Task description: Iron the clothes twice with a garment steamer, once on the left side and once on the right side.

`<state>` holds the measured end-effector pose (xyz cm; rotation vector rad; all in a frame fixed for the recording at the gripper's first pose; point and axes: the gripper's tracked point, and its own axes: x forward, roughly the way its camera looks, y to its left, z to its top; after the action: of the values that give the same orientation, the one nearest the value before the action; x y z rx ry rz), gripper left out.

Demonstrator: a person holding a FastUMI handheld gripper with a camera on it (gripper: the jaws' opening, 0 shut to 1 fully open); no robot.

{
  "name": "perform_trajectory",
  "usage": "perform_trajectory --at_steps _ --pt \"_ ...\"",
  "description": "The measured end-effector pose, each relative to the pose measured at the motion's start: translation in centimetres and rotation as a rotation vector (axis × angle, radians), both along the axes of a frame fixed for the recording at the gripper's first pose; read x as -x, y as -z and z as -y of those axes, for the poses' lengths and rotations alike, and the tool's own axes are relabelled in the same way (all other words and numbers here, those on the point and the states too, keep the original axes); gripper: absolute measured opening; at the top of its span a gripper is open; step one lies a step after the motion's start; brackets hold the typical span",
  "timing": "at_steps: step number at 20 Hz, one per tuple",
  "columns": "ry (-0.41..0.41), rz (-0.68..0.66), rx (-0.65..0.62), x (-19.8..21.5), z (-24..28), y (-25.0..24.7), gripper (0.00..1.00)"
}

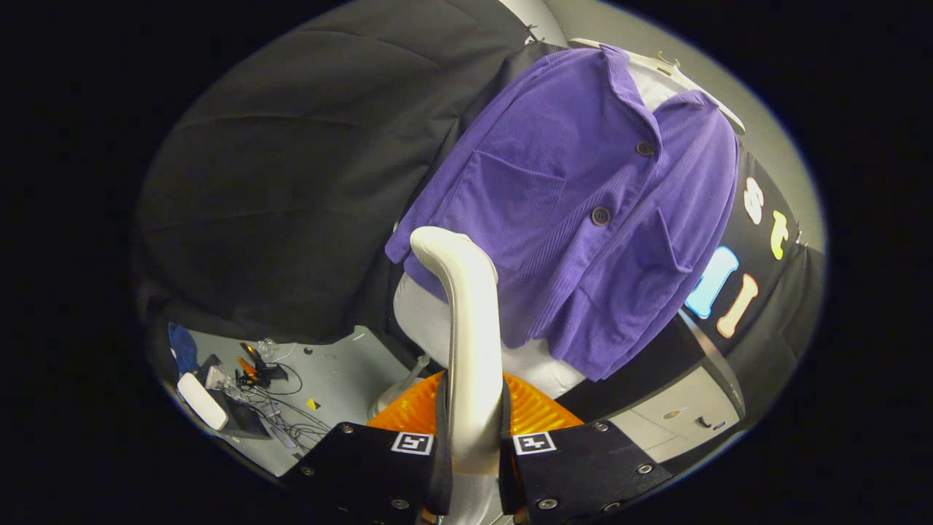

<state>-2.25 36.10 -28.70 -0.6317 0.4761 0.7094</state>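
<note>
Clamping the steamer (466,321), gripper (472,437) closed on its handle, nearing the shirt (568,219).
Loose grip could let it twist off-line.

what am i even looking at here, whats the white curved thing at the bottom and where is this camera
The camera rides on a handheld gripper, a two-finger tool that a person carries; no robot arm is involved. It looks forward along the two black fingers, which is why they sit at the bottom of the round, bent fisheye picture.

The white curved thing is the garment steamer. Both fingers press on its handle, so the gripper is shut on it, and its rounded top points toward the clothes.

Just beyond it hangs a purple shirt with dark buttons, on a white hanger, over a white garment underneath. That is what gets steamed.

Behind is the booth's black cloth wall. Lower down, beside the fingers, a pale surface holds cables and small gadgets; they are too small to identify.
</note>
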Motion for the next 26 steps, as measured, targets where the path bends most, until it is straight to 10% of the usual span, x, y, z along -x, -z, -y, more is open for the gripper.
perform_trajectory --at_steps 9,26 --pt "0.125 -0.121 -0.15 4.1 11.2 -5.6 0.26" --pt "0.228 0.06 -0.489 5.7 24.0 -21.2 0.25"
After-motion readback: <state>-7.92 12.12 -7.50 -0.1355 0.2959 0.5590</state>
